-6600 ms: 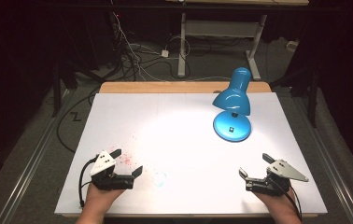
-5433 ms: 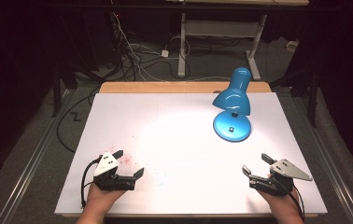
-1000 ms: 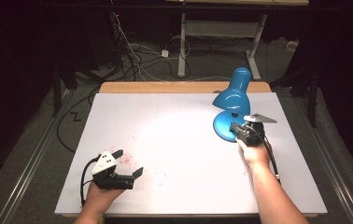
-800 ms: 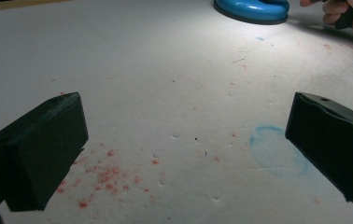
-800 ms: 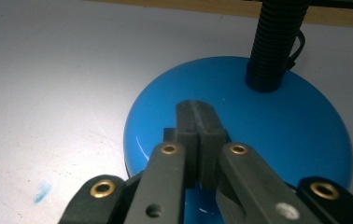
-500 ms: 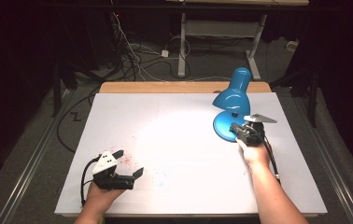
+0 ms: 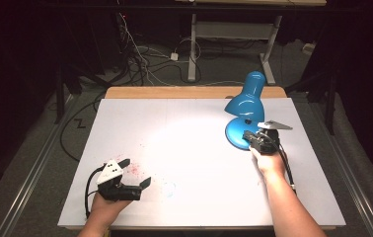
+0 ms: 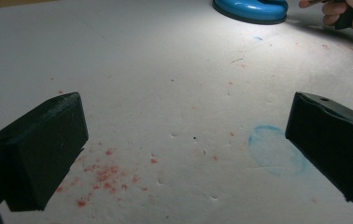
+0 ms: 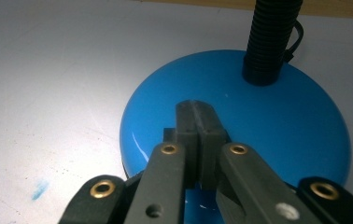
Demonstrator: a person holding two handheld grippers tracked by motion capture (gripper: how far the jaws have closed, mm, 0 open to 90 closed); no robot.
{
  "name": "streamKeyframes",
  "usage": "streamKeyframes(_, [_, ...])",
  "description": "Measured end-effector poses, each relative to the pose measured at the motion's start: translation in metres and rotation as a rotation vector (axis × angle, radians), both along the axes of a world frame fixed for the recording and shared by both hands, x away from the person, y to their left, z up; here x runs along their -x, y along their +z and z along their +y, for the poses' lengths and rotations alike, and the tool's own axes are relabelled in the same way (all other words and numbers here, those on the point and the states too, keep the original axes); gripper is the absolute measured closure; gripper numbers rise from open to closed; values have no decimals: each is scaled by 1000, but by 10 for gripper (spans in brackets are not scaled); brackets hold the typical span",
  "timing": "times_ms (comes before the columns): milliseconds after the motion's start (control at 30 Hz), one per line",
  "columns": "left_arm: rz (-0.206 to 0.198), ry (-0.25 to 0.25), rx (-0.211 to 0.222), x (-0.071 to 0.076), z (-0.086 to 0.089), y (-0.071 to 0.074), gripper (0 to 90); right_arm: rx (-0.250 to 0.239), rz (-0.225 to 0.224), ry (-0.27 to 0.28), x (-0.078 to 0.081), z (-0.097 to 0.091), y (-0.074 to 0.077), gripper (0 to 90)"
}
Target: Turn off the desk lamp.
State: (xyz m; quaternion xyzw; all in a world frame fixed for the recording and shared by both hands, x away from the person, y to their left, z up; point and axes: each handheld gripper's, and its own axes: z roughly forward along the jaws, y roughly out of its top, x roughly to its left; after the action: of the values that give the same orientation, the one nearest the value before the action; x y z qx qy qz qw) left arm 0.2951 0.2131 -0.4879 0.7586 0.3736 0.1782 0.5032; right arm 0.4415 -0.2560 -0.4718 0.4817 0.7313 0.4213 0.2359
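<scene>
Whether the closed, empty right gripper [image 9: 198, 123] touched the lamp's base [image 9: 268, 121] near the table's [image 7: 184, 128] far right corner was unclear, its tips over the base's near edge; the left gripper [image 7: 136, 173] rested wide open, empty.

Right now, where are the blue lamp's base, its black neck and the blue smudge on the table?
lamp base [image 9: 277, 116], right gripper view, glossy top
black neck [image 9: 271, 37], right gripper view, ribbed stem
blue smudge [image 8: 273, 150], left gripper view, ring's middle

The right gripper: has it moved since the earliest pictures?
Yes. The right gripper has gone from the table's near right edge up to the blue lamp's base; its shut jaws sit over that base.
</scene>
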Motion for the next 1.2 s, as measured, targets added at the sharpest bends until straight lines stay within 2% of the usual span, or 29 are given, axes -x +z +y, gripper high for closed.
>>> streamKeyframes(400, [4,2,4,-1,1,-1,0,-3,-3,1,0,2,-2,900])
streamKeyframes(467, [3,0,3,-1,0,-1,0,19,-11,-35,-1,2,-3,900])
streamKeyframes(500, [3,0,2,-1,0,-1,0,-10,0,-40,-2,0,-3,900])
streamKeyframes(567, [3,0,7,-2,0,-1,0,-31,4,-39,-3,-2,-4,900])
streamKeyframes(833, [4,1,10,-1,1,0,0,-5,-14,-42,-3,0,-5,900])
streamKeyframes(900, [1,-1,11,-1,0,0,0,-10,-10,-39,-3,0,-4,900])
streamKeyframes(1033, [5,3,15,-1,1,-1,0,10,-9,-34,-2,2,-3,900])
streamKeyframes(1100, [4,2,16,-1,1,0,0,-3,5,-16,0,0,-1,900])
streamKeyframes(1200, [-2,-3,15,-1,0,0,0,-4,-11,-3,7,-1,5,900])
